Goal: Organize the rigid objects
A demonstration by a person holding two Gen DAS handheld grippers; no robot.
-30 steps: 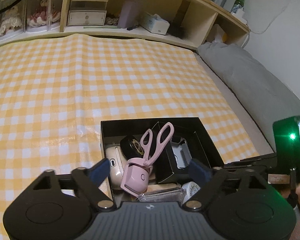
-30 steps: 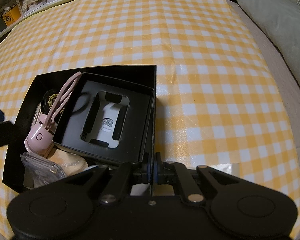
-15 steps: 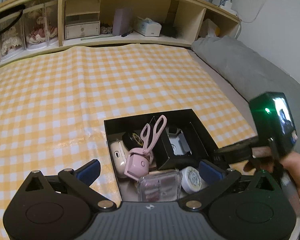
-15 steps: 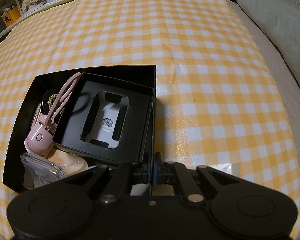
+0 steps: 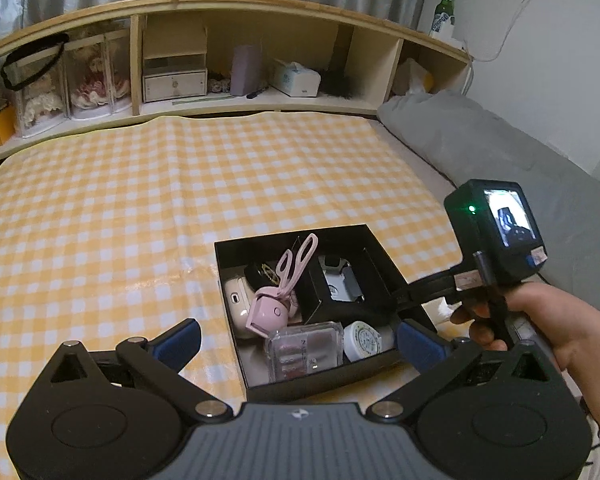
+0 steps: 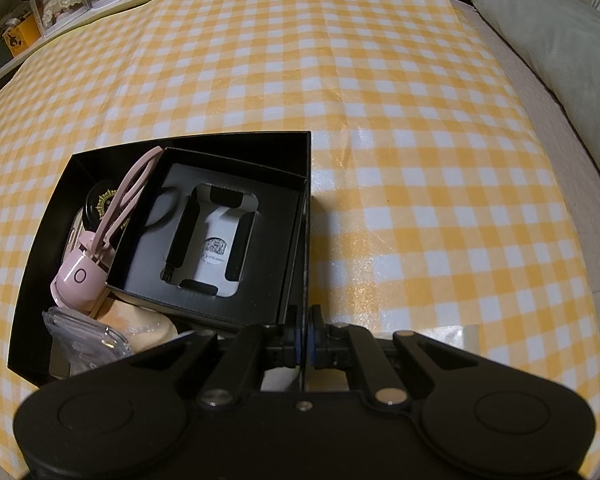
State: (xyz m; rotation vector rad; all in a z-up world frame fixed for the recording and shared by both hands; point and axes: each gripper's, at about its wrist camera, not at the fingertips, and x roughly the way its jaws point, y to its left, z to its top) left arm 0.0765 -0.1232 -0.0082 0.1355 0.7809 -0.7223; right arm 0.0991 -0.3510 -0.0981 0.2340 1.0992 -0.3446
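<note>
My right gripper pinching the box wall at 6 o'clock, my left gripper spread wide, curler inside the box

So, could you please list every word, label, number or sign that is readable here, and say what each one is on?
"NAILS", faint and uncertain: clear plastic case in the black cardboard box.
Green print on the round white jar lid: too small to read.
QR code sticker in the small black inner box: text too small.
Gold emblem on the round black tin: unreadable.
Label on the green glass bottle: blurred.
Right gripper: no text.
</note>
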